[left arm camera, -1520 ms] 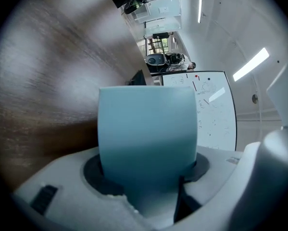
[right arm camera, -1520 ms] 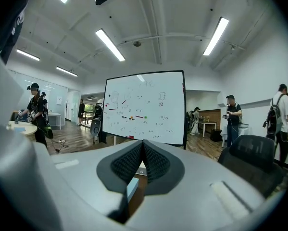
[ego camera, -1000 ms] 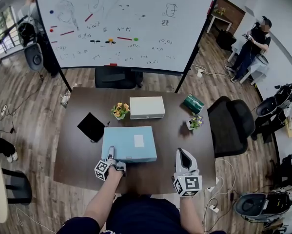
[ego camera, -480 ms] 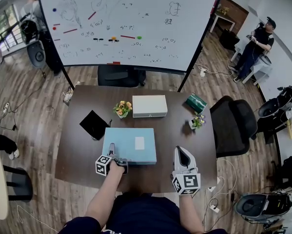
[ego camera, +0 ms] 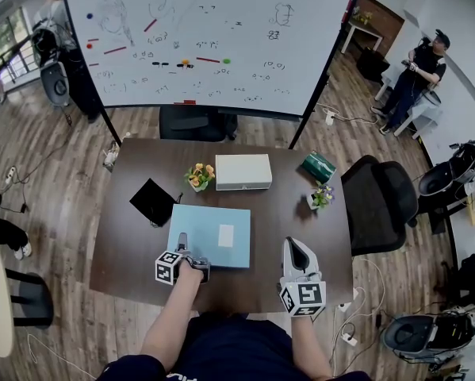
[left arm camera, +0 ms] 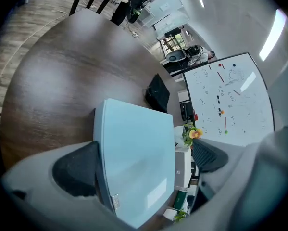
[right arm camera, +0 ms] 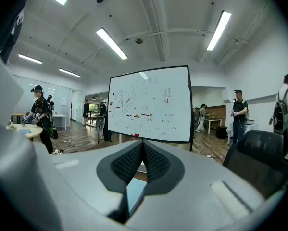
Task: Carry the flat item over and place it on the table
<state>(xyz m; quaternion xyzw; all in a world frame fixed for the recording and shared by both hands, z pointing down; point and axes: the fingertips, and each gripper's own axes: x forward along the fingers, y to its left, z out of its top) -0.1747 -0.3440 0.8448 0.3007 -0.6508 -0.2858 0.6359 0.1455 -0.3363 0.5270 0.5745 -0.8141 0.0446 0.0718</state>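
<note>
Fingers [left arm camera: 76,170] of left gripper [ego camera: 181,240] spread wide, released; the light blue flat box [ego camera: 213,240] sits between them, one pad just beside its near edge, the other clear of it. Box lies flat on the dark desk [ego camera: 134,252], centre-front. Right gripper [ego camera: 297,251] just right of the box, fingers [right arm camera: 156,165] clenched together on nothing. Behind the box: black pad [ego camera: 151,202], yellow flowers [ego camera: 197,177], white box [ego camera: 241,172], green container [ego camera: 317,167].
</note>
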